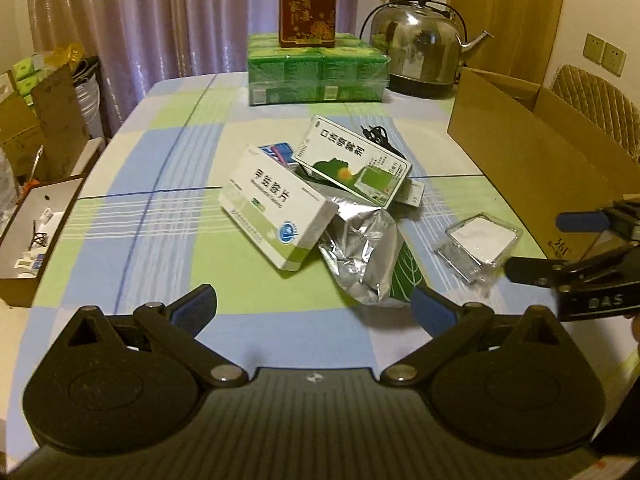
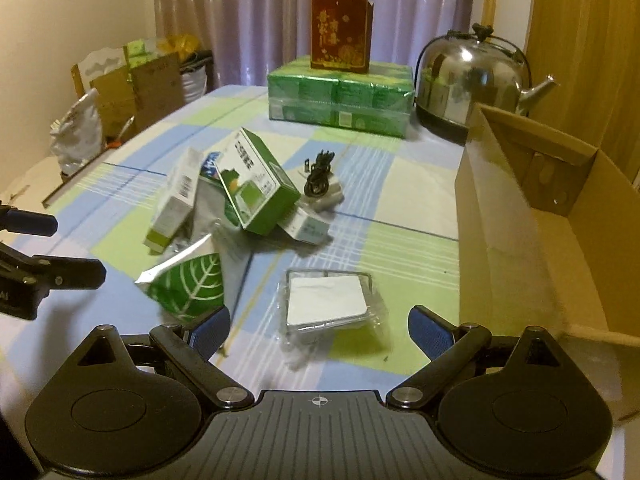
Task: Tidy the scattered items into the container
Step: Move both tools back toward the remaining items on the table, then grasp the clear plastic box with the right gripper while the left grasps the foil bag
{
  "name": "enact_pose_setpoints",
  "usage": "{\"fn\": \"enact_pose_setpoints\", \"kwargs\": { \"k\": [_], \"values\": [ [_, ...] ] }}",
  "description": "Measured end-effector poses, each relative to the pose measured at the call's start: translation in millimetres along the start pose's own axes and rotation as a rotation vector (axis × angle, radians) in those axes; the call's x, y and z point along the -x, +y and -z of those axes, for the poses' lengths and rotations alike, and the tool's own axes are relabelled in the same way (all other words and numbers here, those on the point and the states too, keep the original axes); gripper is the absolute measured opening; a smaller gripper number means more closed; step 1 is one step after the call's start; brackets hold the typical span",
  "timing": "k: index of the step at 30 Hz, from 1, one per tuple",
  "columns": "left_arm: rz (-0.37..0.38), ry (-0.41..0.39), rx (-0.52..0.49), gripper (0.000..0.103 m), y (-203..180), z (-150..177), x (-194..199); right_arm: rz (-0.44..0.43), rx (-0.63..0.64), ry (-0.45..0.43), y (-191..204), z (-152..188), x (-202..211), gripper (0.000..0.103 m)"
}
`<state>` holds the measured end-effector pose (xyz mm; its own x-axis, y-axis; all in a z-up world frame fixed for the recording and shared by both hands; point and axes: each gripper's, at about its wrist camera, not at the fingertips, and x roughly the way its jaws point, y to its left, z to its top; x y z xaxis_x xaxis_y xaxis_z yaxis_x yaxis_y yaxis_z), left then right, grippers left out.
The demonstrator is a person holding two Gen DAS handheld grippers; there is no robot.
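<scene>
A checked cloth of pale green, blue and white covers the counter (image 1: 168, 216). In its middle lies a loose heap: a white-and-green medicine carton (image 1: 278, 210) with crisp edges, tilted on one corner; a second carton (image 1: 354, 160) with a green landscape print, leaning against it; and under both a crumpled silver foil pouch (image 1: 360, 248) whose outer face shows a green leaf pattern. Behind the heap sits a white charger with a coiled black cable (image 2: 320, 176).

Apart from the heap, nearer the right side, rests a flat square packet (image 2: 328, 300), white inside wrinkled clear plastic.

The container, an open brown cardboard box (image 2: 520, 208) with plain matte walls, stands at the right edge of the counter, just beside the packet.

The left tool (image 1: 314, 308) hovers over the cloth in front of the pouch, its blue ribbed pads spread wide and holding nothing. The right tool (image 2: 318, 326) is likewise spread wide and empty, with the clear-wrapped packet lying just ahead, between its fingers.

At the far end stand a shrink-wrapped block of green packs (image 1: 318, 76), a dark red box (image 1: 308, 4) on top, and a domed steel kettle (image 1: 416, 52).
</scene>
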<state>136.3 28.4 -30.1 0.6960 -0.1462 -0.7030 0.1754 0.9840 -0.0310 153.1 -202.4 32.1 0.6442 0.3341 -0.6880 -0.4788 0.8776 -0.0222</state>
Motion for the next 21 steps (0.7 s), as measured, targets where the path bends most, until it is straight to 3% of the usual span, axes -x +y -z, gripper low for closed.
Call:
{"fn": "enact_pose_setpoints", "kwargs": {
  "k": [12,17,21],
  "values": [
    [0.035,-0.007,-0.059,0.102,-11,4,-29,0.009,-0.023,0.040,-9,-4,-47,0.093],
    [0.102,0.007,0.045,0.101,-5,3,-41,0.005,-0.058,0.057,-13,-7,-56,0.089],
    [0.159,0.022,0.145,0.101,0,1,-50,0.003,-0.067,0.079,-15,-8,-63,0.079]
  ]
}}
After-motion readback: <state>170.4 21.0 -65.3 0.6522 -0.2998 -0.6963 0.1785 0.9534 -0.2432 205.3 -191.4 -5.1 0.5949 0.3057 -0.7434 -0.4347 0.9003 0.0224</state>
